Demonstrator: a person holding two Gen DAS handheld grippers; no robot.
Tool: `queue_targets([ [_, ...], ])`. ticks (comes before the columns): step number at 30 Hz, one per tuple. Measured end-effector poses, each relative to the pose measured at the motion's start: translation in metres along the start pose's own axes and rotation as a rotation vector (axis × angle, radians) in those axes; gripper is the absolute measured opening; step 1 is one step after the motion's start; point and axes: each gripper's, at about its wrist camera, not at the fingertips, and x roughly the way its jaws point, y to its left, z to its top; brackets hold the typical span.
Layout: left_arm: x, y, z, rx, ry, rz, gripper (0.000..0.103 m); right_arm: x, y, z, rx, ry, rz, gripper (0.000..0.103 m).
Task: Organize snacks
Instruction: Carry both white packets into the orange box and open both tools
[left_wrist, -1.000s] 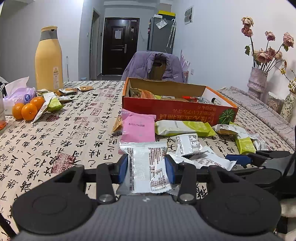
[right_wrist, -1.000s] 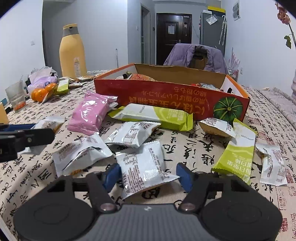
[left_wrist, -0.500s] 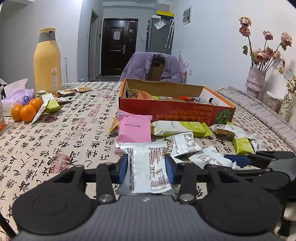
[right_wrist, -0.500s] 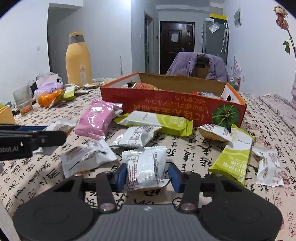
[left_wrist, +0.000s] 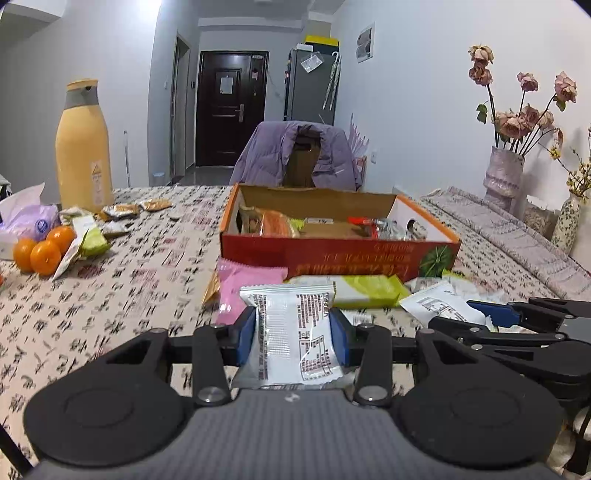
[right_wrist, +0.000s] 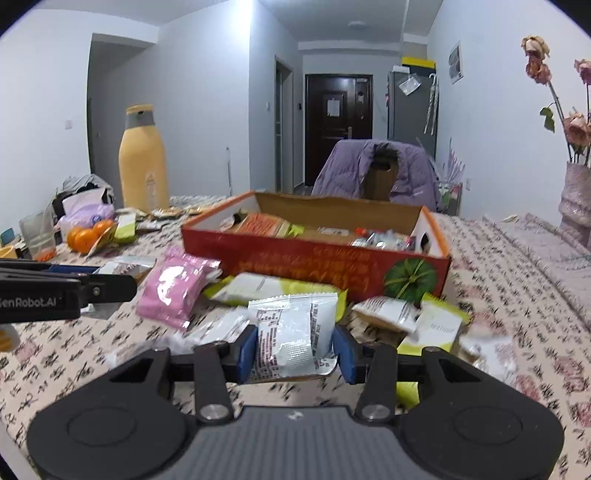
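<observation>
My left gripper is shut on a white snack packet, held upright above the table. The jaws of my right gripper are closing, and their blue pads press on another white snack packet lifted off the cloth. Beyond both stands the open red cardboard box with several snacks inside. A pink packet, a long green-and-white packet and several white and green packets lie loose before the box. In the left wrist view the right gripper shows at the right edge.
A tall yellow bottle, oranges and a tissue pack sit at the table's left. A chair draped with a purple jacket stands behind the box. Vases with dried flowers line the right.
The right gripper's jaws closed on a white packet and lifted it off the table. Both grippers rose, so the box's inside shows more. The left still holds its packet.
</observation>
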Motion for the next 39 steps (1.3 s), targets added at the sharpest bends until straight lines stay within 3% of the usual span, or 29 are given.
queue_targets([
  [13, 0.038, -0.020, 0.060, 0.024, -0.068, 0.005, 0.043, 0.033, -0.032, 0.059, 0.025, -0.085, -0.029, 0.044],
  [25, 0.101, -0.023, 0.105, 0.010, -0.080, -0.002, 0.043, 0.099, -0.049, 0.107, 0.054, -0.097, -0.042, 0.044],
  [32, 0.150, -0.013, 0.108, -0.017, -0.113, 0.030, 0.043, 0.142, -0.058, 0.097, 0.098, -0.091, -0.045, 0.044],
  [39, 0.175, -0.007, 0.097, 0.008, -0.064, 0.038, 0.043, 0.153, -0.059, 0.090, 0.091, -0.069, -0.042, 0.044],
])
